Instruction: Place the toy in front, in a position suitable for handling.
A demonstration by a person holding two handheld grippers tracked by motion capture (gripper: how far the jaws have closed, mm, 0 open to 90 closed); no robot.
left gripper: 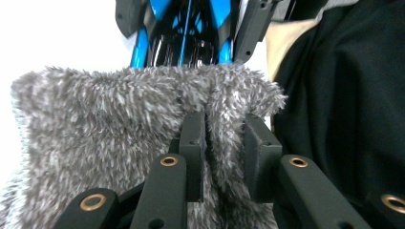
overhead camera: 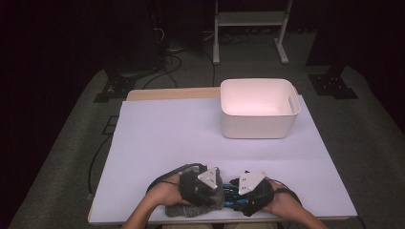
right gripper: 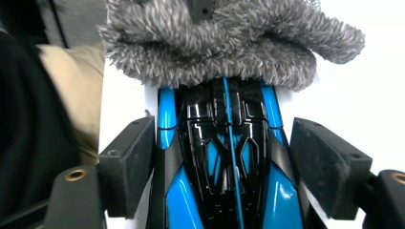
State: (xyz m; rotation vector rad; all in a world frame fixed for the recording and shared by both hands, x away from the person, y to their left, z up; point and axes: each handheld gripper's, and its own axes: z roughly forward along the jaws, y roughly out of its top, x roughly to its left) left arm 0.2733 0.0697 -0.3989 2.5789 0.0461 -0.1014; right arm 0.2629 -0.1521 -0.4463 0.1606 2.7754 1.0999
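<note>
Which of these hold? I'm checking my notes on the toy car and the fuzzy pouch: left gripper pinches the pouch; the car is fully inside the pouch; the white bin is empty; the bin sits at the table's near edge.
1. Left gripper pinches the grey fuzzy pouch: true.
2. The blue and black toy car is fully inside: false, only its nose enters the opening.
3. The white bin looks empty: true.
4. Bin at the near edge: false, it stands far right.

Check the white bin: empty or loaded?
Empty as far as the high view shows: the white bin shows bare inner walls and floor. The blue toy car and fuzzy grey pouch are outside it.
</note>
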